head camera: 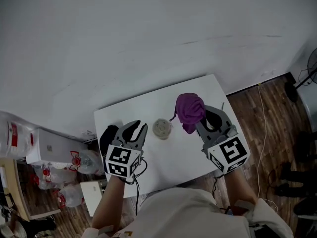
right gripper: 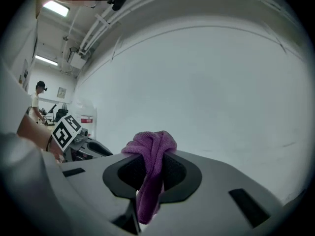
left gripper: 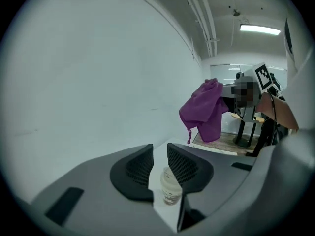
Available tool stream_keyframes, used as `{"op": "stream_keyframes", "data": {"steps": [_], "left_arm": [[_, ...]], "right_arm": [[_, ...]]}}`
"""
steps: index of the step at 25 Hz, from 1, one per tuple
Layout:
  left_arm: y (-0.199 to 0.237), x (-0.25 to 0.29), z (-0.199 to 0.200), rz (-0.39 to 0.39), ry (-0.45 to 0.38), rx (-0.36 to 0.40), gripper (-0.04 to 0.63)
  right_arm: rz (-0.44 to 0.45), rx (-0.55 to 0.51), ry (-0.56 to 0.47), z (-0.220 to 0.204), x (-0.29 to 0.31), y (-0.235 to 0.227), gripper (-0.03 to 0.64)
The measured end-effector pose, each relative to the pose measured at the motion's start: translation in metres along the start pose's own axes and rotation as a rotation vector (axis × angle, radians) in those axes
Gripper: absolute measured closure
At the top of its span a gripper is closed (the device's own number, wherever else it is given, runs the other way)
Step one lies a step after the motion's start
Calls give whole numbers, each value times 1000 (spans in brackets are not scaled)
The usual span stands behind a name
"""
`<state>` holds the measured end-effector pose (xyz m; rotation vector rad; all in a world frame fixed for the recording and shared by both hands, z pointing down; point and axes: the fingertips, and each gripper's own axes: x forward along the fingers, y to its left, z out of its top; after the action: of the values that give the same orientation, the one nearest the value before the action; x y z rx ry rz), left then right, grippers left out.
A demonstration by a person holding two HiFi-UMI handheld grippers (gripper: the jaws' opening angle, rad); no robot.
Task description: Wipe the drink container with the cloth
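Two hand-held grippers are hovering over one white rectangular surface (head camera: pixel 174 156), each carrying a cube with black-and-white square markers. One drink container (head camera: pixel 162 128), a round cup of clear plastic with a flat lid, is standing upright near the middle of the surface, apart from both tools. The left hand-held gripper (head camera: pixel 137 127) is sitting at the container's 9 o'clock, its jaws drawn to a narrow gap and pressing on nothing. Its black pads (left gripper: pixel 183 167) are showing a fine grid texture in the left gripper view, with the cup visible below them through the gap. The right hand-held gripper (right gripper: pixel 150 157) is clamping one purple cloth (head camera: pixel 190 110), a soft, looped-pile piece bunched into a rounded lump above the jaws and trailing down between them. In the head view the cloth is hanging at the container's 2 o'clock, clear of it. A thin cord (left gripper: pixel 189 134) is dangling from the cloth's lower edge.
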<state>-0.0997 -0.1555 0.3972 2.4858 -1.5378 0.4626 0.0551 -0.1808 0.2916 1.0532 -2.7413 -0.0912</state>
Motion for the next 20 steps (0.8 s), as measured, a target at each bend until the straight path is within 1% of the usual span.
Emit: {"op": "stream_keyframes", "data": {"steps": [2, 6, 10, 13, 15, 18, 19, 20], "left_arm": [[6, -12, 18, 23, -33, 16, 508], [10, -38, 55, 39, -122, 22, 526], [8, -66, 86, 48, -204, 45, 535], [9, -88, 102, 71, -251, 55, 538], [10, -101, 107, 93, -268, 65, 543], [5, -117, 105, 127, -263, 152, 549], [2, -121, 103, 126, -263, 163, 549], [-1, -123, 102, 122, -264, 157, 550]], "right_arm": [[-9, -33, -35, 20, -7, 2, 534], [12, -21, -80, 47, -20, 7, 534], [18, -27, -102, 62, -35, 17, 534], [27, -23, -114, 69, -44, 26, 534], [36, -1, -121, 71, -48, 34, 534], [57, 45, -130, 69, -53, 53, 534], [63, 55, -130, 68, -55, 59, 534], [68, 63, -129, 67, -57, 63, 534]]}}
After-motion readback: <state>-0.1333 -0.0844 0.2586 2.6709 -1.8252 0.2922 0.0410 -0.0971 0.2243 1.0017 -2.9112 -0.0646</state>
